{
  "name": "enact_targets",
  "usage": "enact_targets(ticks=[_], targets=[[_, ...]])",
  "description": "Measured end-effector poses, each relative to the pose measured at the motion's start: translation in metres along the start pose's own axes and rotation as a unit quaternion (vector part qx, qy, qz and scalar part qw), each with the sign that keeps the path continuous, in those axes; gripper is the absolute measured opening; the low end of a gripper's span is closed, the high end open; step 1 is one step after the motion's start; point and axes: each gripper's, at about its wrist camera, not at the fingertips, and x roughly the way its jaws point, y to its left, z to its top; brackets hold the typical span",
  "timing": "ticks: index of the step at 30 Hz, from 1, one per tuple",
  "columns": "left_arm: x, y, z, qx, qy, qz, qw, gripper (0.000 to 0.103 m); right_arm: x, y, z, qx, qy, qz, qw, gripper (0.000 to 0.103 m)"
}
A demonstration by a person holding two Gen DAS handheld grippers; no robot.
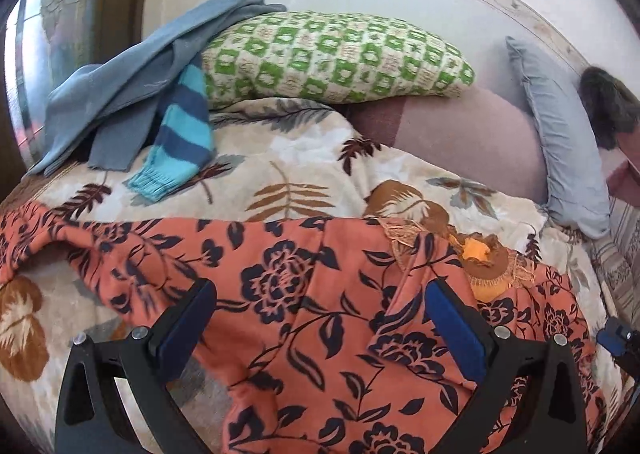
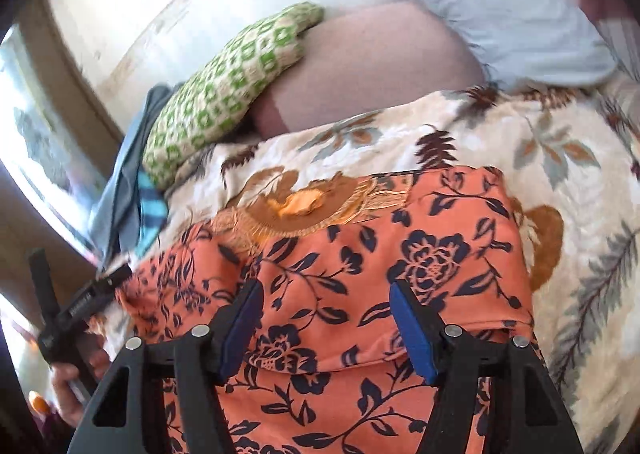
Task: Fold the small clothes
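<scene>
Orange floral garment (image 1: 312, 318) lies beneath both grippers' spread fingers, left (image 1: 320, 318) and right (image 2: 326, 328); no readable writing.

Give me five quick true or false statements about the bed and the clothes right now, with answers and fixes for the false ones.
1. The orange floral garment lies on the leaf-print blanket. True.
2. The left gripper has its jaws clamped on a sock. False: they stand open over the garment.
3. The striped blue sleeve lies beside the green patterned pillow. True.
4. The right gripper is shut. False: its jaws stand open.
5. The grey-blue pillow lies on top of the garment. False: it leans at the bed's far side.
</scene>
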Motion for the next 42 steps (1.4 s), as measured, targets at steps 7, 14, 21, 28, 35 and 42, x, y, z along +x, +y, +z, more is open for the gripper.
enact_targets(ticks=[7,14,21,28,35,42], targets=[[0.039,-0.048,-0.008,0.102,0.056,-0.043,0.9923,0.049,-0.004,-0.069,0.008,0.142,-0.026,0.047,0.988,0.056],[0.05,-0.041,-0.008,0.075,0.1,-0.091,0.988,0.007,0.057,-0.084,-0.001,0.171,0.093,-0.031,0.98,0.055],[0.03,-0.004,0.003,0.011,0.092,-0.11,0.9895,0.006,0.063,-0.06,-0.001,0.107,0.088,-0.046,0.989,0.072],[0.018,-0.007,0.0,0.015,0.054,-0.076,0.9955,0.096,0.055,-0.068,-0.007,0.117,0.077,-0.032,0.99,0.072],[0.044,-0.038,-0.007,0.052,0.064,-0.077,0.9936,0.099,0.055,-0.066,-0.01,0.107,0.073,-0.034,0.991,0.074],[0.078,-0.041,-0.019,0.06,0.132,-0.078,0.9863,0.021,0.061,-0.054,-0.009,0.076,0.077,-0.051,0.993,0.083]])
